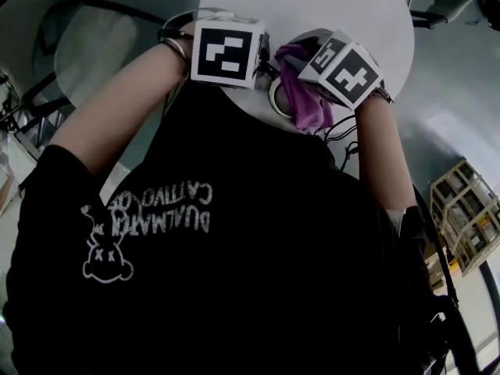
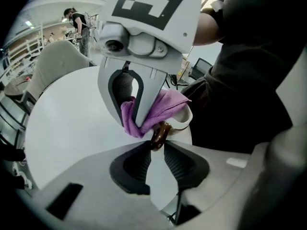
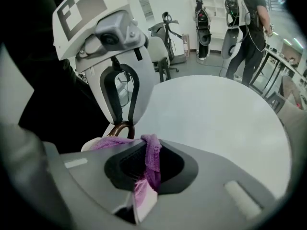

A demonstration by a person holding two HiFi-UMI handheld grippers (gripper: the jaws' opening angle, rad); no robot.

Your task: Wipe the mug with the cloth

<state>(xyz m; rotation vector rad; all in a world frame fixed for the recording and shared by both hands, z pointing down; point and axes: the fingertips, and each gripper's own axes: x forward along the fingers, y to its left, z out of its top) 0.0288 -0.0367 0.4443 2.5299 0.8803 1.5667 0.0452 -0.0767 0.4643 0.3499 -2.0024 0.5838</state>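
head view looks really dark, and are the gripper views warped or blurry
Head view: a black shirt fills most of it; only the white table is bright. Left gripper view: wide-angle bending, dark corners, cloth sharp. Right gripper view: same bending, no obvious blur.

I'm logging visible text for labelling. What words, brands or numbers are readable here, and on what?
"DUALMATCH": white print on the black shirt, upside down in the head view.
"CATTIVO": next line there; the remaining letters are unreadable.
Marker cubes: square patterns only, no words.
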